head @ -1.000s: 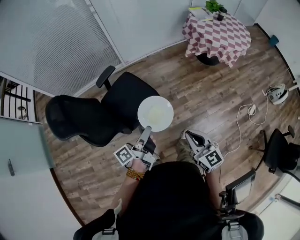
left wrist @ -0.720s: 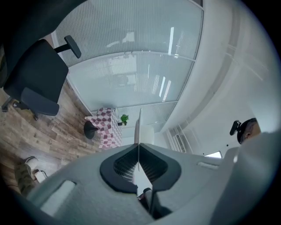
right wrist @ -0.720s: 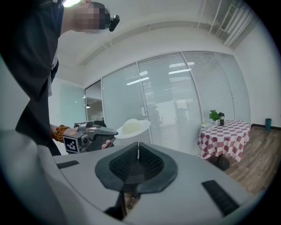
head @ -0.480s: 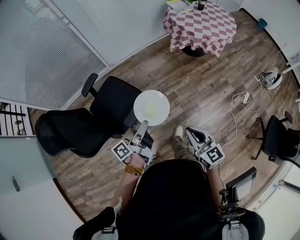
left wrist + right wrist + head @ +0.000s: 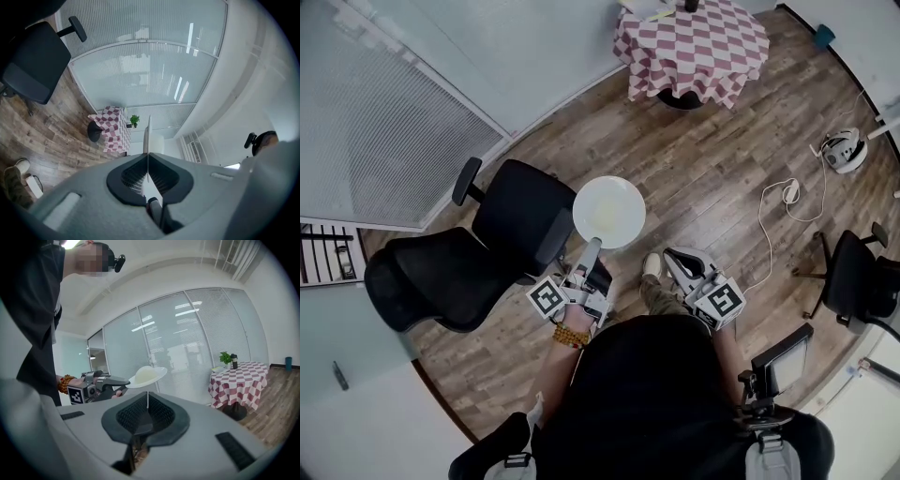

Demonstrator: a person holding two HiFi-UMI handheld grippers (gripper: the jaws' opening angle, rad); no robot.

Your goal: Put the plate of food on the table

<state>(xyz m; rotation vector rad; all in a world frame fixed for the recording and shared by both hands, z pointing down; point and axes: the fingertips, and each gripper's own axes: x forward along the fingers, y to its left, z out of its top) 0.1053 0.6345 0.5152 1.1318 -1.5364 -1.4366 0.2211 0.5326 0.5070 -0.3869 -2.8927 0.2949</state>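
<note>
A white plate (image 5: pixel 608 212) with a pale mound of food is held level above the wooden floor. My left gripper (image 5: pixel 591 247) is shut on its near rim. In the left gripper view the plate (image 5: pixel 148 133) shows edge-on between the closed jaws. The right gripper view shows the plate (image 5: pixel 147 375) from the side, held by the left gripper (image 5: pixel 114 380). My right gripper (image 5: pixel 672 257) hangs beside it, shut and empty. The round table (image 5: pixel 692 45) with a red-and-white checked cloth stands far ahead, with a small plant (image 5: pixel 225 357) and a dark bottle (image 5: pixel 233 361) on it.
A black office chair (image 5: pixel 478 246) stands close on the left, next to the plate. Glass walls with blinds (image 5: pixel 394 122) run along the left. A white device (image 5: pixel 841 150) with a cable (image 5: pixel 773 225) lies on the floor at right, near another chair (image 5: pixel 853 281).
The person has stepped forward with the plate: the black chair has slid back to the left and the checked table now sits nearer. Both grippers keep their hold and pose.
</note>
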